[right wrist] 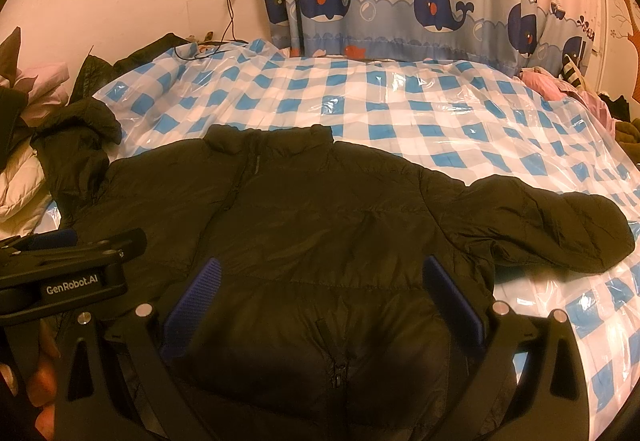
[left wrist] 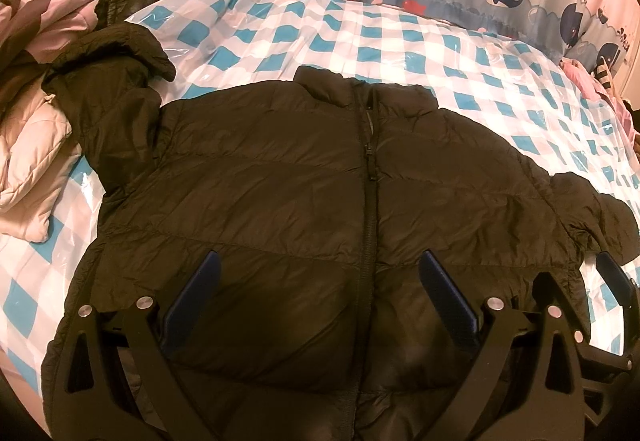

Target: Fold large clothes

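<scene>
My left claw hangs over the lower front of the dark puffer jacket, its 2 blue pads spread wide apart with nothing between them. My right claw hovers beside it over the same hem area, fingers equally wide, gripping nothing; its blue pads frame the lower end of the zipper.

The jacket lies face up and spread flat on the bed, which is covered by a glossy blue-and-white checked plastic sheet. The collar points away from me toward the whale-print curtain, and the zip runs down the middle, closed along the stretch I can see. The sleeve on my right stretches out sideways across the sheet, its cuff resting on the checks. The sleeve on my left bends up and away, its end crumpled next to a cream quilted garment (more clothes are heaped behind it at the bed's edge, too jumbled to sort out).

In the right wrist view, my other tool's black body reads GenRobot.AI, just to the left. A cable drops from a wall socket to the far corner of the bed.
</scene>
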